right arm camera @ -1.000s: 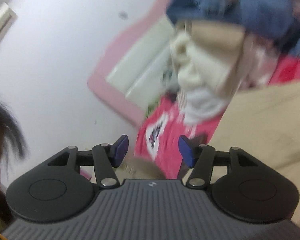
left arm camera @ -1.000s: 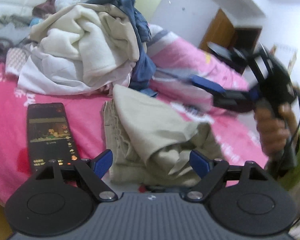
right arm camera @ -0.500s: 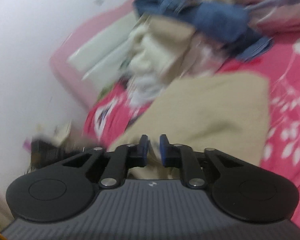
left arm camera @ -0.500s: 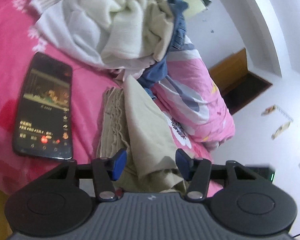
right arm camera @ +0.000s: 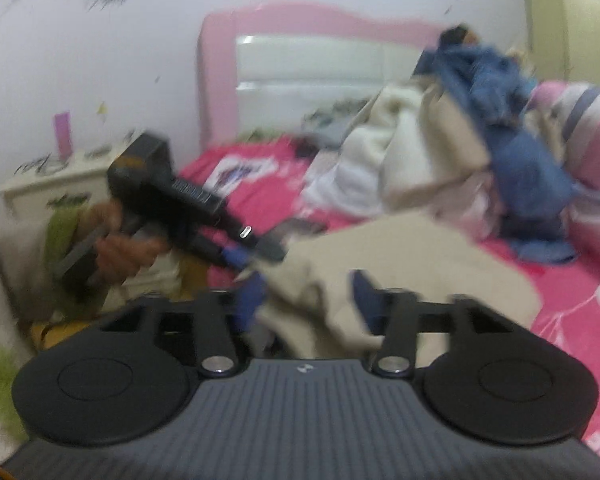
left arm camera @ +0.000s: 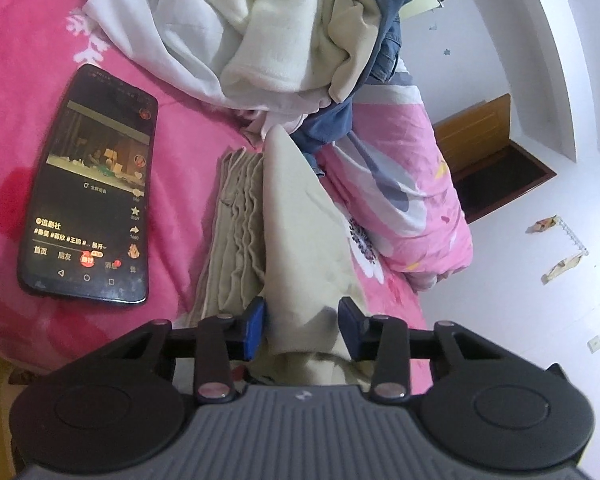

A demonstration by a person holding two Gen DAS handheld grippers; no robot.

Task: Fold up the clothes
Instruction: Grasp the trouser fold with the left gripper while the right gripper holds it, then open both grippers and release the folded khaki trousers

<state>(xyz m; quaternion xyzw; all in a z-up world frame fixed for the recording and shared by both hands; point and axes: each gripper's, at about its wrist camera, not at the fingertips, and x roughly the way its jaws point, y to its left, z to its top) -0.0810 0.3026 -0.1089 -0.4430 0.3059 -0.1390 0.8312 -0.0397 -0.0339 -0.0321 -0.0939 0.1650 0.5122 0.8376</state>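
Because the tan garment (left arm camera: 300, 240) lies on the pink bed (left arm camera: 40, 40) with its long side running straight away from the left tongs (left arm camera: 302, 330), those tongs are nearest: closing, apart around its near fold. The right tongs (right arm camera: 306, 300), opening, straddle another bunched edge.

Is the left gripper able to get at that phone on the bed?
Probably yes: the phone lies bare on the pink bedspread, nothing over it. But the left gripper has beige cloth between its closing fingers.

Matt beige cloth garment (left arm camera: 296, 240), glossy phone (left arm camera: 92, 188)
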